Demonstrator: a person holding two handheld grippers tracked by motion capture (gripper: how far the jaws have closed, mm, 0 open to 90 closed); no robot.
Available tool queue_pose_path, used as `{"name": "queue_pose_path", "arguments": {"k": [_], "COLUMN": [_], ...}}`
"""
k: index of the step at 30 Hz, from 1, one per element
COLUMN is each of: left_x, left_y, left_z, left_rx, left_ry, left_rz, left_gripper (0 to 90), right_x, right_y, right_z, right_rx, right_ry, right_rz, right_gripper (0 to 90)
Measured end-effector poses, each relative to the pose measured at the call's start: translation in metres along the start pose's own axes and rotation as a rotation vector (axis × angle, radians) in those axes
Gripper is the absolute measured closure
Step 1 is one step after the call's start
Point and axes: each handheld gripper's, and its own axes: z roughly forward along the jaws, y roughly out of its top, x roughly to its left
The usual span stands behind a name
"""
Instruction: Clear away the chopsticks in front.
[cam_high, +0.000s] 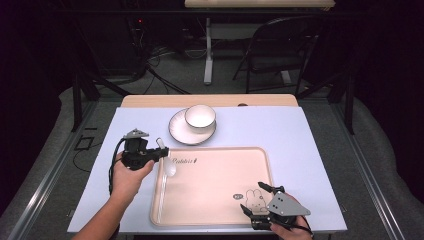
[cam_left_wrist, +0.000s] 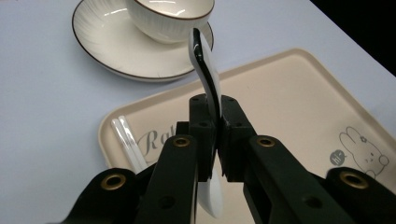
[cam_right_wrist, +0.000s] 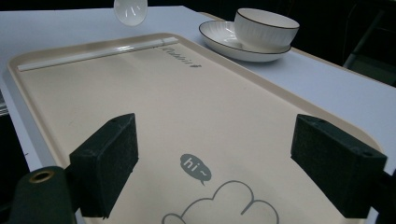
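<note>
Right now your left claw (cam_high: 159, 154) is pinching a white spoon (cam_left_wrist: 208, 84), its two black pads pressed flat against the handle. Seen from the left gripper view, the spoon stands nearly upright between the pads, one end rising toward the bowl (cam_left_wrist: 169, 17) and the other end dropping below the claw. From the high view, you are holding it over the far left corner of the tray (cam_high: 260, 159), with the spoon's rounded end (cam_high: 170, 168) hanging just above the tray's surface; whether it touches the tray, you cannot tell.

A pair of white chopsticks (cam_high: 161, 192) lies inside the tray along its left edge, just beside the spoon.

Your right claw (cam_high: 256, 199) is spread wide with nothing between its pads, hovering over the near right corner of the tray by the rabbit drawing (cam_high: 256, 201).

Beyond the tray, the bowl sits on a saucer (cam_high: 179, 131) on the pale blue worktop (cam_high: 310, 150), near the spoon but apart from it.
</note>
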Motion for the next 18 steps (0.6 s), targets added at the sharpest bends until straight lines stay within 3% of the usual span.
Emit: {"name": "queue_pose_path", "arguments": {"k": [5, 18], "left_x": [-0.006, -0.012], "left_y": [-0.011, -0.036], "left_z": [-0.001, -0.001], "left_rx": [0.016, 0.066], "left_ry": [-0.007, -0.014], "left_rz": [0.022, 0.028], "left_gripper": [85.3, 85.3], "right_x": [0.000, 0.000], "right_y": [0.000, 0.000], "right_z": [0.000, 0.000], "right_rx": [-0.001, 0.001], "right_ry": [-0.002, -0.001], "right_rz": [0.000, -0.005], "right_gripper": [14.2, 14.2]}}
